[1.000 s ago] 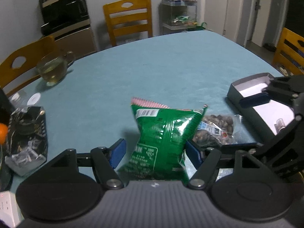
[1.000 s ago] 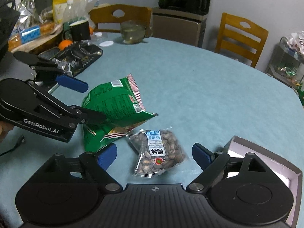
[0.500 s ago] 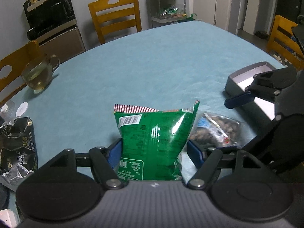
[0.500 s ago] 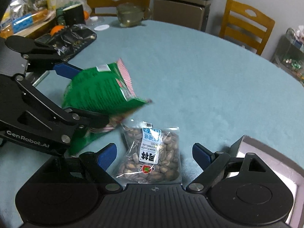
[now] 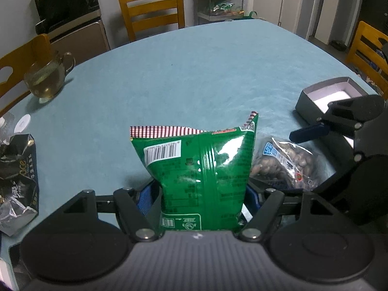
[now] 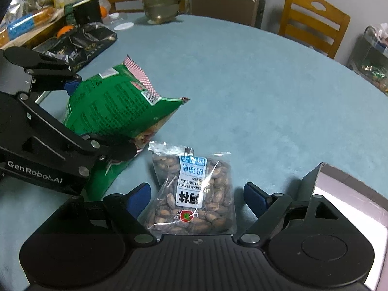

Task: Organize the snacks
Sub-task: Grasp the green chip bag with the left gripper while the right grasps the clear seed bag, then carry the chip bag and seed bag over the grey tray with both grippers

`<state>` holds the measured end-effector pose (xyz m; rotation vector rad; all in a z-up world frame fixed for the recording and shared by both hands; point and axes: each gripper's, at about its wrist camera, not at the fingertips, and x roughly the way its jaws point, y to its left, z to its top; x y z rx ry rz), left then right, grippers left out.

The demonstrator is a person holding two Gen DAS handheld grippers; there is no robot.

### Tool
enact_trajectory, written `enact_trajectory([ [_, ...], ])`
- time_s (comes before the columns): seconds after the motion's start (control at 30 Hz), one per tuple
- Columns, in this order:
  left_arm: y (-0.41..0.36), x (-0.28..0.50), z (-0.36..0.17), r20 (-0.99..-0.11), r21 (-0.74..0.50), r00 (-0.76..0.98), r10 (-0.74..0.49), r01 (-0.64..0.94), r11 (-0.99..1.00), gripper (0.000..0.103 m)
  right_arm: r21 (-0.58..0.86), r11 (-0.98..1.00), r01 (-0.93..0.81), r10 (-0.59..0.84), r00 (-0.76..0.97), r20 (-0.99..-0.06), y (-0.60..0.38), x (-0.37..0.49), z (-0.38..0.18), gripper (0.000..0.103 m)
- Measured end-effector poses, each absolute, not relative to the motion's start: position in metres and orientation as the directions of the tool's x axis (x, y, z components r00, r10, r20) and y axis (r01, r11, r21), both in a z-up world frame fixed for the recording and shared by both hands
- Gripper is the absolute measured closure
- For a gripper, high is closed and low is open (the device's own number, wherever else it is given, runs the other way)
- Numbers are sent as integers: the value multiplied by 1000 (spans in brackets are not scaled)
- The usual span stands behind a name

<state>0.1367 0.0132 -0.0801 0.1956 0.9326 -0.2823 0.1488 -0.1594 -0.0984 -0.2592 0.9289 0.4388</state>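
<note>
A green snack bag [image 5: 203,177], glossy with a red-checked top edge, is standing tilted just left of the grey open box [image 5: 325,97]; a clear packet of watermelon seeds [image 6: 194,191] is lying flat between them.

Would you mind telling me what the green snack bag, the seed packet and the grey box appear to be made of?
Green snack bag: glossy plastic or foil film, judging by its bright glare and creases. Seed packet: clear, crinkly plastic with a paper-like label; the seeds show through. Grey box: probably matte cardboard, with thin, dull walls and a pale lining.
</note>
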Motion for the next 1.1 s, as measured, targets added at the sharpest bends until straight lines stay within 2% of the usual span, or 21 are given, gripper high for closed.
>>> enact_trajectory([
  [0.2, 15, 146, -89, -827, 22, 542, -150, 299, 954, 31, -15, 882, -470, 264, 521, -812, -162, 148, -100, 22],
  [0.27, 15, 148, -92, -832, 13, 534, -151, 290, 957, 31, -10, 882, -471, 270, 523, -808, -163, 146, -100, 25],
  [0.33, 16, 152, -97, -838, 5, 525, -150, 281, 960, 31, -12, 880, -474, 274, 528, -804, -162, 144, -99, 37],
  [0.37, 16, 152, -99, -840, 3, 523, -147, 275, 961, 31, -10, 880, -474, 276, 530, -802, -162, 144, -98, 37],
  [0.43, 17, 153, -101, -841, -8, 520, -151, 268, 963, 34, -2, 883, -470, 278, 526, -804, -164, 144, -97, 41],
  [0.53, 18, 156, -101, -836, -19, 526, -156, 256, 966, 46, 10, 881, -472, 286, 518, -806, -164, 143, -96, 43],
  [0.7, 19, 153, -100, -826, -2, 548, -136, 239, 971, 51, 34, 883, -469, 303, 514, -802, -167, 137, -94, 46],
  [1.1, 23, 139, -76, -791, 43, 603, -106, 227, 973, 52, 81, 889, -450, 343, 540, -769, -178, 117, -78, 46],
])
